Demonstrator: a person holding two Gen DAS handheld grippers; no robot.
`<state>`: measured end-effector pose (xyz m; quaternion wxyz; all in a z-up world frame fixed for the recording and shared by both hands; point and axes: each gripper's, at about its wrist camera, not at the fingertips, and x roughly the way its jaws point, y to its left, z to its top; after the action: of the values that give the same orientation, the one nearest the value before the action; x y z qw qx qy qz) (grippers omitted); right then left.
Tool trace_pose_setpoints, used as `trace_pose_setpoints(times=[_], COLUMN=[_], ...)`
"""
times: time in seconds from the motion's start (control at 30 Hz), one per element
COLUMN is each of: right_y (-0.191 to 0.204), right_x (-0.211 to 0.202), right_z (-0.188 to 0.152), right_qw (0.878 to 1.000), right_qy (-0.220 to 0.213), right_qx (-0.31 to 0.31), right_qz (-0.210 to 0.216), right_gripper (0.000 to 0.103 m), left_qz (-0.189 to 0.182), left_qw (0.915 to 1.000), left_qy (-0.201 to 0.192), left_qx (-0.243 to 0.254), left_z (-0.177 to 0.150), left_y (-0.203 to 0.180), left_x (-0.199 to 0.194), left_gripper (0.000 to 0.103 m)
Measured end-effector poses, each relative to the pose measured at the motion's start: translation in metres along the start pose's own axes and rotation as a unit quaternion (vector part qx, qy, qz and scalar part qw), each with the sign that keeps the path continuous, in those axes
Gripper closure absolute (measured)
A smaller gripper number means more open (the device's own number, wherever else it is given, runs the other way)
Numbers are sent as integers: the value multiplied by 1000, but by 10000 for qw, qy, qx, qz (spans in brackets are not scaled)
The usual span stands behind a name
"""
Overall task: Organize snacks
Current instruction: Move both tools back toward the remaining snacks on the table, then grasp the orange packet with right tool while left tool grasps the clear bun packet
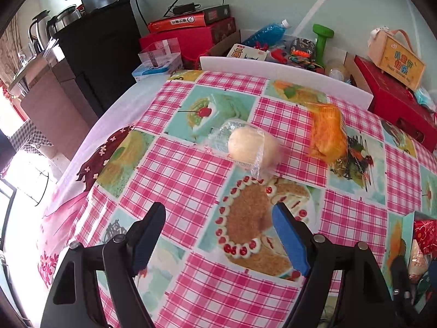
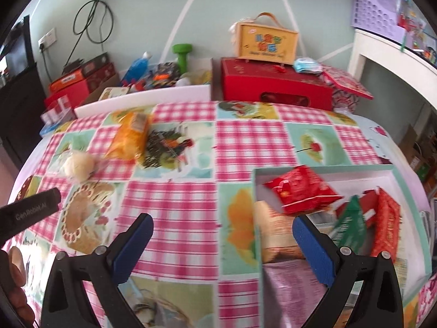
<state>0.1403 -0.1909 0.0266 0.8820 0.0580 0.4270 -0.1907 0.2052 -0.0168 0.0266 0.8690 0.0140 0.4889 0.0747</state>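
the snacks still to be sorted, a round bun in clear wrap (image 1: 252, 147) and an orange packet (image 1: 326, 132), are seen on the counter (image 1: 191, 169) in the middle of the left wrist frame. the bun lies straight ahead of the left gripper (image 1: 218, 235), whose jaws are spread wide and hold nothing. the packet's long axis runs away from the camera. the right gripper (image 2: 222, 248), also open and empty, is nearer the box (image 2: 256, 191) at lower right, so the left one is judged better placed.
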Motion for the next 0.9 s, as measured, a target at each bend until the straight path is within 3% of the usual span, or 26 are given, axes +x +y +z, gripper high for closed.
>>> trace_pose_setpoints(times=[0.17,0.43,0.57,0.9], right_y=[12,26,28,29], right_x=[7,23,31,43], right_z=[0,1,2,16], right_qw=[9995,9993,9986,9907], right_qy=[95,158,166,111], right_qx=[118,110,230,768], right_qz=[268,331,447,1121], right_gripper=[0,0,0,1], left_qz=[-147,-415,-439,-1229], left_qw=[9998,9984,9986,9905], left_qy=[-91,-373,-274,-343], left_qx=[-4,-61,-64,-512], left_z=[5,10,12,37], left_y=[7,18,20,28], left_x=[3,14,27,40], left_gripper=[15,13,13,13])
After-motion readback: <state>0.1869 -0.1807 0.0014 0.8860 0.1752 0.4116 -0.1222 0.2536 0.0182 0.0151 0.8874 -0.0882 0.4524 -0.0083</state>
